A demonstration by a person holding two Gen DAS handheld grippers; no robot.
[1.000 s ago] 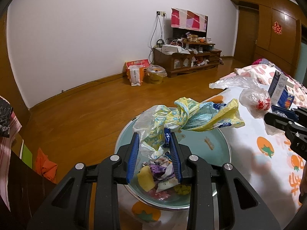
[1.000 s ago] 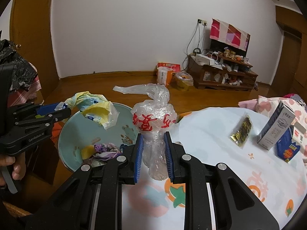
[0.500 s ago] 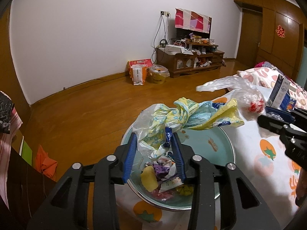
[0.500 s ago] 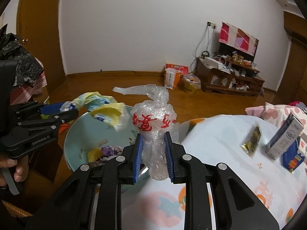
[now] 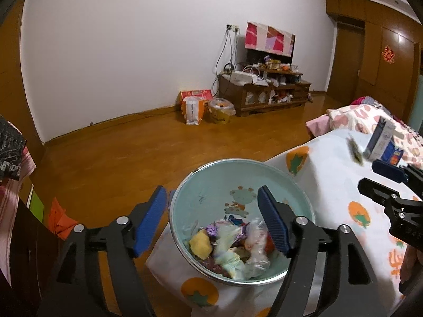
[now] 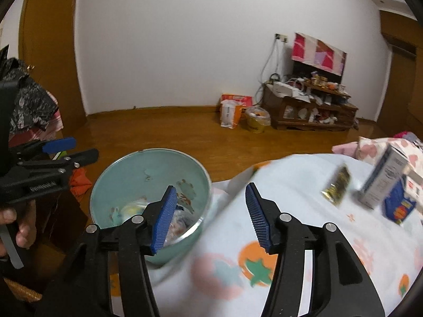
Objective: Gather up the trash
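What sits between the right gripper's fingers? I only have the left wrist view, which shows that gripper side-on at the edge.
Observer: Nothing. In the right wrist view the right gripper is opening, with only the tablecloth behind the gap.
Operator: Is either finger over the bowl?
Observer: One blue finger overlaps the near rim of the teal bowl; the other is over the tablecloth.
Operator: Who holds the left gripper?
Observer: A bare hand wraps the handle of the left gripper at the picture's left edge.

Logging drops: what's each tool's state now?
Left tool: opening, nothing held, over the bowl.
Right tool: opening, nothing held.
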